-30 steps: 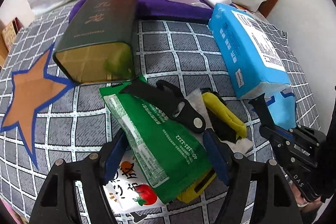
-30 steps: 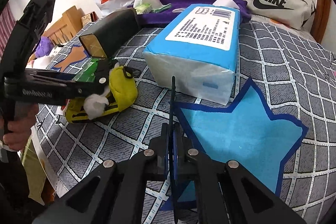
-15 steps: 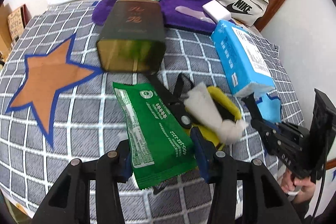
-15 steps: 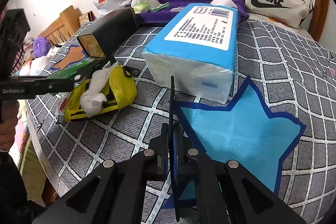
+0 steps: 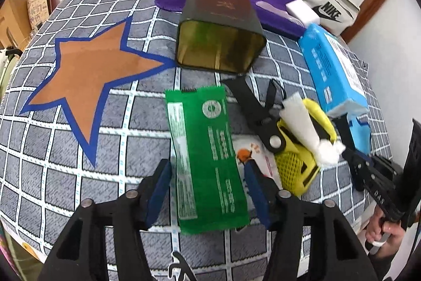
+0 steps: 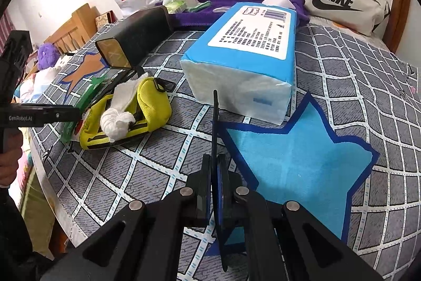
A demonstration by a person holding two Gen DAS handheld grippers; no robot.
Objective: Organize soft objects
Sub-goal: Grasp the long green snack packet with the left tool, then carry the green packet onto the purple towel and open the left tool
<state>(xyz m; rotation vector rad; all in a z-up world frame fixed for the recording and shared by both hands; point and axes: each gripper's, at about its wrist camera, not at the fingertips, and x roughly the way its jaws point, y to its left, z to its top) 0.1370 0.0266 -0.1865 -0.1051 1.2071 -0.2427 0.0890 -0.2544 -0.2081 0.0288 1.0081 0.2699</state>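
The green packet (image 5: 208,162) lies flat on the checked cover (image 5: 126,128), between the brown star (image 5: 86,75) and the yellow pouch (image 5: 300,149). The left gripper (image 5: 208,191) straddles its near half: the jaws are spread, they have just been opening, and its pads (image 5: 160,188) stand just clear of the packet's edges, so nothing is held. Judging by that, the packet is either just let go or about to be taken; the views cannot settle which.

Beside it, the pouch carries a twisted white tissue (image 6: 118,109) on top and partly covers a small white packet (image 5: 252,154). The blue tissue pack (image 6: 247,57) sits further right, its end just beside the blue star (image 6: 302,165). A dark tin (image 5: 221,33) lies on its side behind them, open mouth toward the camera.

The right gripper (image 6: 216,175) hangs over the blue star's edge with jaws pressed together on nothing.

Both stars are bare. If they are the 2 sorting spots, the work is barely begun: at least 4 soft things are left to place.
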